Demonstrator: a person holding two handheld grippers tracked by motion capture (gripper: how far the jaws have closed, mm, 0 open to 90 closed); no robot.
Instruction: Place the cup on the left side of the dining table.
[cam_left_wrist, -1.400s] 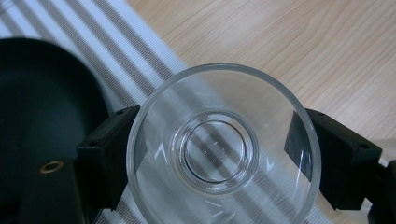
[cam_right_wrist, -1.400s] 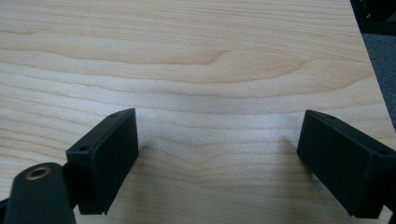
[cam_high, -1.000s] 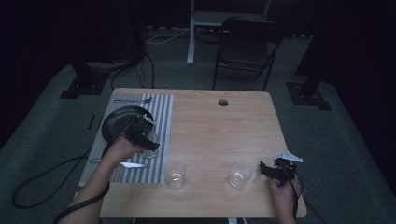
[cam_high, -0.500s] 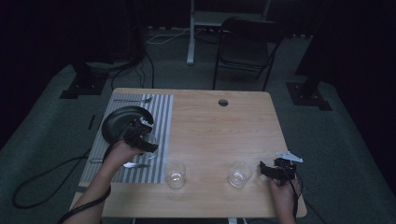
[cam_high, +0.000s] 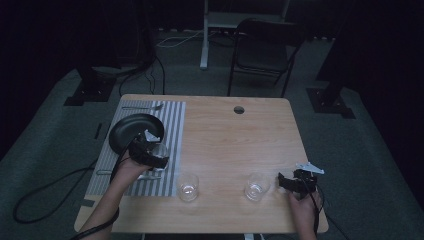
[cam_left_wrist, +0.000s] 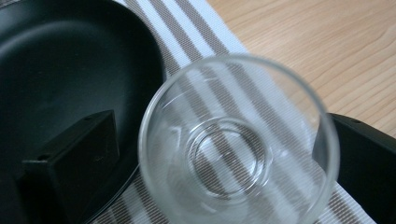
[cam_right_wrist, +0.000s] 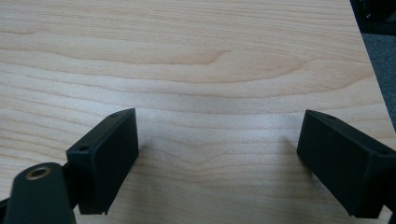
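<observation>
A clear glass (cam_left_wrist: 233, 140) stands upright on the striped placemat (cam_left_wrist: 187, 32), right beside the black plate (cam_left_wrist: 56, 60). My left gripper (cam_left_wrist: 215, 149) straddles it. Its jaws have just been opening, and the left jaw stands a little off the glass wall. From above, the left gripper (cam_high: 152, 152) and this glass (cam_high: 160, 149) sit at the plate's (cam_high: 131, 129) near right edge. My right gripper (cam_high: 282, 181) rests low at the table's front right, open, with bare wood between its jaws (cam_right_wrist: 217, 154).
Two more empty glasses (cam_high: 187, 186) (cam_high: 256, 187) stand near the front edge, the second just left of the right gripper. A fork (cam_high: 142, 106) lies at the placemat's (cam_high: 170, 125) far end, and more cutlery (cam_high: 127, 175) at its near end. A chair (cam_high: 265, 50) stands behind the table.
The left hand has sunk slightly toward the placemat beside the plate, and a glass now shows standing by its jaws. The right hand has not moved.
</observation>
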